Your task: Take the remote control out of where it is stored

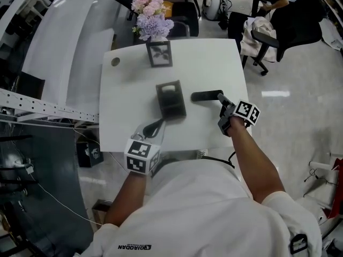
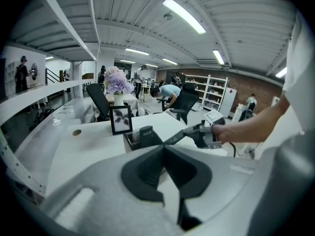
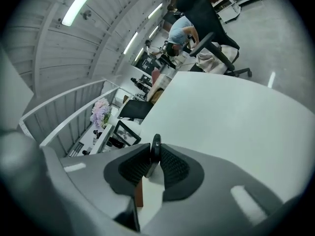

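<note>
We are holding the remote control [image 1: 205,96] clear of its storage. Our right gripper [image 1: 221,99] is clamping one end of the slim, matte black bar, which is sitting level just right of the boxy dark holder [image 1: 171,101] over the smooth white bench [image 1: 214,63]. We judge only the set-down is remaining. Our left gripper [image 1: 155,126] is idling near the front edge with its ribbed pads [image 2: 147,168] together and nothing between them.

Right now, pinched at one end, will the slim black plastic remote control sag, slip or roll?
Slim black plastic remote control juts straight out, so likely stiff. The right gripper pinches only its end on ribbed pads: it may pivot. Flat body probably won't roll.
</note>
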Demonstrator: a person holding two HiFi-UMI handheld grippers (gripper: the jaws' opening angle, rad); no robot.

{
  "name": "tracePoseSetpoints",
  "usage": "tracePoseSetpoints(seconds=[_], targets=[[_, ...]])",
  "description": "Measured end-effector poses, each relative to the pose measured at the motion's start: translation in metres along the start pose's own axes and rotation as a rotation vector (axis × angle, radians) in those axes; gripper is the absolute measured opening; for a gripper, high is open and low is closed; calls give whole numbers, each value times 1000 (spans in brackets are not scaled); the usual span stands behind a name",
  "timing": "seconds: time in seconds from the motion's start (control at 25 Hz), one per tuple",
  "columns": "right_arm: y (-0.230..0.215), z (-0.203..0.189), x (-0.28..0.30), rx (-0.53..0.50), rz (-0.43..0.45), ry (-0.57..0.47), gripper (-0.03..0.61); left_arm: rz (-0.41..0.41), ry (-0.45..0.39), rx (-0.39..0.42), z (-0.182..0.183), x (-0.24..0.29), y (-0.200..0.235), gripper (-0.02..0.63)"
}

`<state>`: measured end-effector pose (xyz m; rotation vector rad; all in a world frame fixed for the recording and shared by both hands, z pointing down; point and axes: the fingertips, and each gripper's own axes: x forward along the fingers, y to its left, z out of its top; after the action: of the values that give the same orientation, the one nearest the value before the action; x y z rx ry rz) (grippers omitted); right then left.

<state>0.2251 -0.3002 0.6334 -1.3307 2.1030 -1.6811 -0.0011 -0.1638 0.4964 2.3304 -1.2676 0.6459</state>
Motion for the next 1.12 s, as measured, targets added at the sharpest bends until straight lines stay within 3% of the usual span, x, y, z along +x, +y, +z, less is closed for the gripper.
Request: tracePoseSetpoints(seconds=[0.36, 0.6, 0.72, 1.12], targets=[[-39, 6, 6, -104, -167, 48, 98, 10, 9, -18, -2, 2, 7, 3], [-45, 6, 9, -164, -223, 67, 111, 15, 6, -28, -4, -1, 15, 3], [-47, 6, 10, -172, -242, 67, 149, 10, -2, -31, -3, -2, 17, 3], [-23, 10, -4, -266, -278, -10, 170, -21, -23, -35, -7, -13, 35, 3]])
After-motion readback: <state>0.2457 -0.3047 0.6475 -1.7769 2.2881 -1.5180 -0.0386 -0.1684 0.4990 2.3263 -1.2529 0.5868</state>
